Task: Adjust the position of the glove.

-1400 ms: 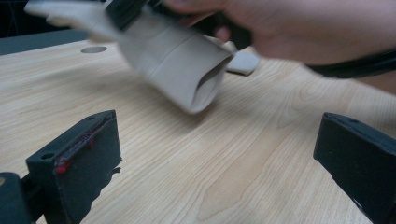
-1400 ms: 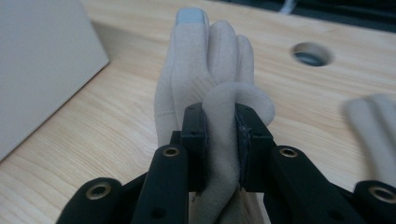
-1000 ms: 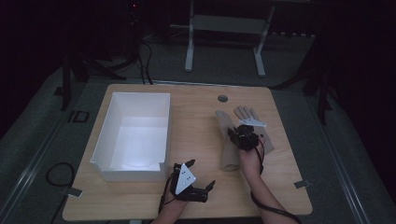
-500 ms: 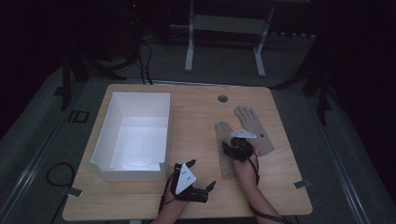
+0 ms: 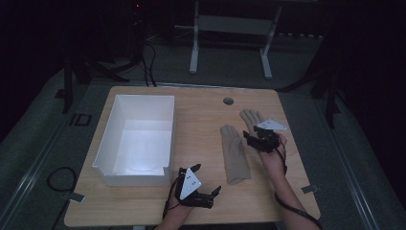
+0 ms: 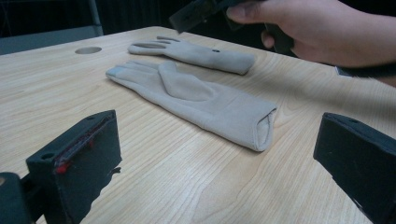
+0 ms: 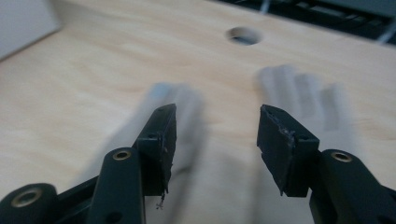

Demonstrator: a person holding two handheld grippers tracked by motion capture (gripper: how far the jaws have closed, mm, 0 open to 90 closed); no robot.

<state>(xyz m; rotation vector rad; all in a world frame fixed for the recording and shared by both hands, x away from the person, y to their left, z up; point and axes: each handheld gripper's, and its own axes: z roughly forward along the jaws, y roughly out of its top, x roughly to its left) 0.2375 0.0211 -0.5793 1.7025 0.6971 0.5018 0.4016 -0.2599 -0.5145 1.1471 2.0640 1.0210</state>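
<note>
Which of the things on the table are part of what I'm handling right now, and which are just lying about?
In the job:
- near glove, flat on the table
- far glove, beside it
- right claw, open above the gloves, jaws just opened, nothing between them

Lying about:
- white bin, apart from the gloves
- left claw, open, idle at the table's near edge
- cable hole
</note>
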